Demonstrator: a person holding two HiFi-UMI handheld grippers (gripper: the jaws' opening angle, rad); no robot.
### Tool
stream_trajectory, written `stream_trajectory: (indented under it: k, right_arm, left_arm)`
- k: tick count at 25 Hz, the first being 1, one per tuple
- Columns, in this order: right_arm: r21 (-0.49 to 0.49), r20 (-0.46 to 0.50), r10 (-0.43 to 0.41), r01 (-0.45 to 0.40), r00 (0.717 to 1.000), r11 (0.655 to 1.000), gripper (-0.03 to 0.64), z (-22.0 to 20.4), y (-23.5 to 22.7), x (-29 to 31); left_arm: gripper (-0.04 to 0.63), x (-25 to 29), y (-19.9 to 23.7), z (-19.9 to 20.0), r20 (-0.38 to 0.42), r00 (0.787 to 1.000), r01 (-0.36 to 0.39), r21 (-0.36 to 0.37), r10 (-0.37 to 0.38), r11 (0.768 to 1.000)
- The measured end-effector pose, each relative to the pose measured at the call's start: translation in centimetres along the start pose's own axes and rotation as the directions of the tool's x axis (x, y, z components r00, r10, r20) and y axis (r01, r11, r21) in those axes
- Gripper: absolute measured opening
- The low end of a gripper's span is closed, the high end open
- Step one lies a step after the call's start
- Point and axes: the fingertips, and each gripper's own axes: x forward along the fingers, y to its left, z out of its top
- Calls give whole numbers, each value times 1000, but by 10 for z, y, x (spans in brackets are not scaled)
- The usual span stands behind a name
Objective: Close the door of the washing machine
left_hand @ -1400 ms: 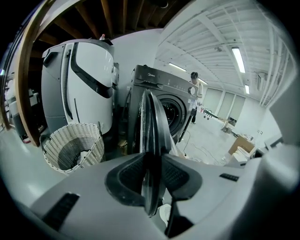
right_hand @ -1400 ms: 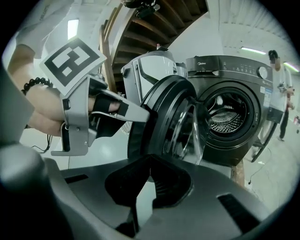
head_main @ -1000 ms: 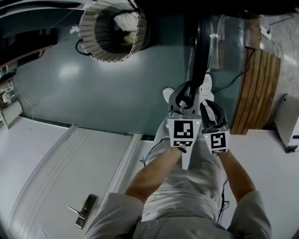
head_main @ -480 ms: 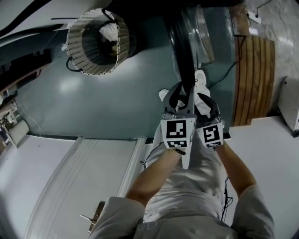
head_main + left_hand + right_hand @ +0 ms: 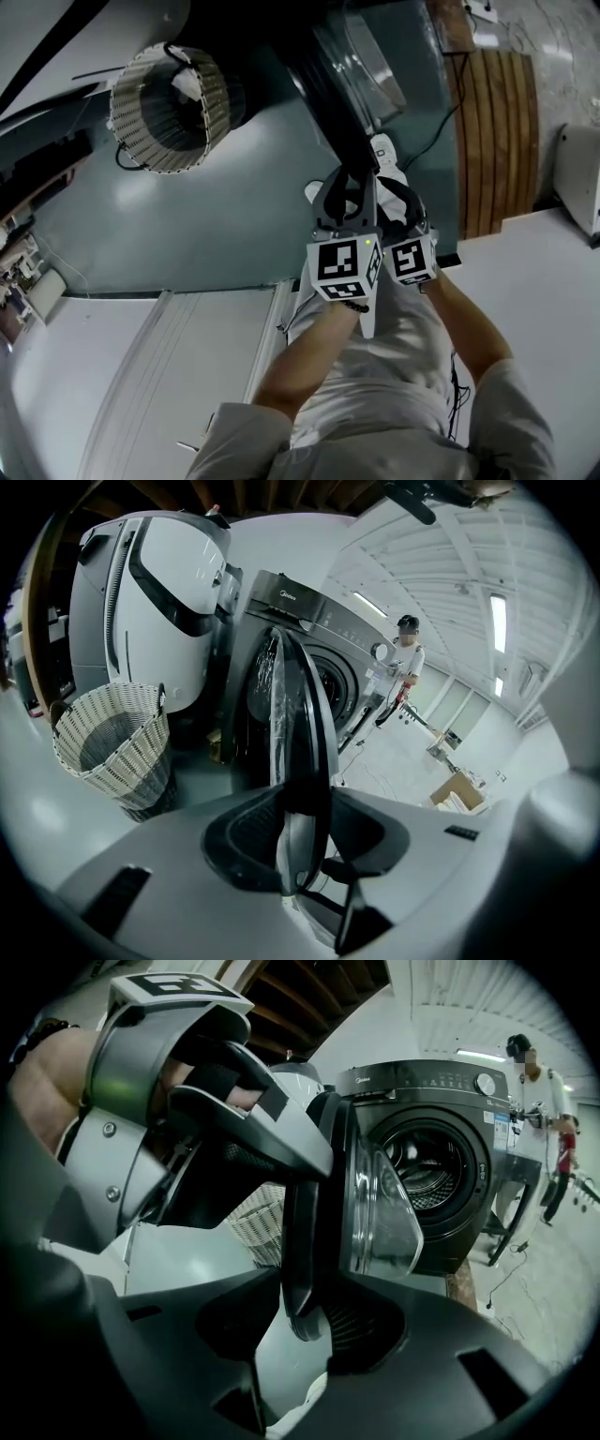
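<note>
White woven basket (image 5: 169,108) sits far left on floor, well apart from door's swing. Left gripper (image 5: 349,183): jaws apart, just been opening, straddling door (image 5: 323,94) rim without pinching it. Probably loosening hold so door gets pushed, not dragged. Right gripper (image 5: 401,195) just beside it, same rim between jaws; these have just opened wide, then eased in slightly, unclamped. Door stands open, glass bulge facing washing machine (image 5: 441,1147). Wooden boards (image 5: 492,122) far right. Closing swing not yet done.
</note>
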Motion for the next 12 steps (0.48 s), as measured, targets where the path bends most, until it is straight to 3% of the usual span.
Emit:
stream_trajectory:
  k: [12]
  right_arm:
    - [1,29,-21,21,999,1000,137,0,-37,-7]
  left_arm:
    - [150,19,-33,5,-46,998,38,-68,-41,997]
